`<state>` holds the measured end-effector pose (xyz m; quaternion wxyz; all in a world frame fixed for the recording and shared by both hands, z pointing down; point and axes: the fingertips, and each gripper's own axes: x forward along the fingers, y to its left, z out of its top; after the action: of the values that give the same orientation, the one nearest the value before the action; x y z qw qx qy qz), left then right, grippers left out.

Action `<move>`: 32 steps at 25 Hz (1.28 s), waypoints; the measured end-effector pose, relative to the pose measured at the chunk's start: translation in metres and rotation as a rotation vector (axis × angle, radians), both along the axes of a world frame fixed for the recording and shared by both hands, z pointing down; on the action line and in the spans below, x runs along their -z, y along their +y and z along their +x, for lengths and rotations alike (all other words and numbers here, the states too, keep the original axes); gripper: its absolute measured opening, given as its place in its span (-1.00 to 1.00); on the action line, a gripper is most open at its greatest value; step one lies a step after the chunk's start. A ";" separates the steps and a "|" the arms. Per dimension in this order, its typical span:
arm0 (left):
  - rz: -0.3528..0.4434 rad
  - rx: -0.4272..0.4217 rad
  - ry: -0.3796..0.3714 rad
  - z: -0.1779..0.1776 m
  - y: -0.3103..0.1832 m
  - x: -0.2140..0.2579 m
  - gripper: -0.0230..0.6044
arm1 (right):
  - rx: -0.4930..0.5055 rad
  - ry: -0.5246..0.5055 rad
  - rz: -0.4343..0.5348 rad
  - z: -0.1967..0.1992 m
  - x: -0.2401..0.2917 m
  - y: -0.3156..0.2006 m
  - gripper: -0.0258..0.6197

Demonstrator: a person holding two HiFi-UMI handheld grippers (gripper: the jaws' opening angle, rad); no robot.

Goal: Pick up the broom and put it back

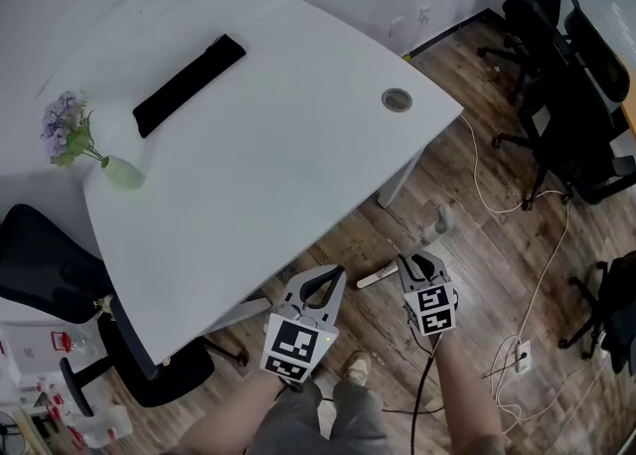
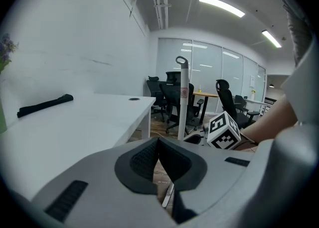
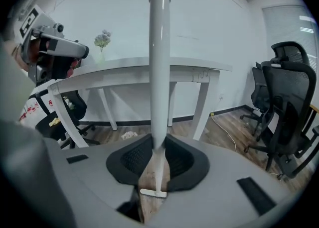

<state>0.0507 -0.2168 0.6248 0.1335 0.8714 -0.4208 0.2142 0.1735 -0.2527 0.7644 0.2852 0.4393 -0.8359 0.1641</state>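
A white table (image 1: 258, 145) with a flower vase (image 1: 121, 173) stands ahead of the left gripper (image 1: 320, 287); black chairs (image 1: 561, 95) stand beyond the right gripper (image 1: 422, 266).

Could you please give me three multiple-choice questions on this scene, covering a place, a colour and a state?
1. Where does the vase stand? A on the floor; B on the white table; C on a chair.
2. What colour is the broom handle? A white; B red; C black.
3. What is the right gripper doing? A open, empty; B shut on the broom handle; C shut on a cable.
Answers: B, it stands near the table's edge. A, the pole shows white. B, its jaws press on the handle.
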 end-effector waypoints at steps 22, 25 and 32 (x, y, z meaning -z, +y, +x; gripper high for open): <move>-0.024 -0.020 0.003 -0.013 0.001 -0.008 -0.88 | -0.051 -0.072 0.009 -0.042 -0.018 -0.066 -0.52; -0.026 -0.023 -0.004 -0.015 0.002 -0.007 -0.88 | -0.059 -0.068 0.010 -0.042 -0.014 -0.066 -0.52; -0.010 -0.039 -0.008 -0.016 0.003 0.013 -0.88 | -0.096 -0.069 0.037 -0.021 0.020 -0.059 -0.52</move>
<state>0.0350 -0.2135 0.6119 0.1319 0.8778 -0.4033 0.2225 0.1530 -0.3122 0.7440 0.2398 0.4781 -0.8262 0.1769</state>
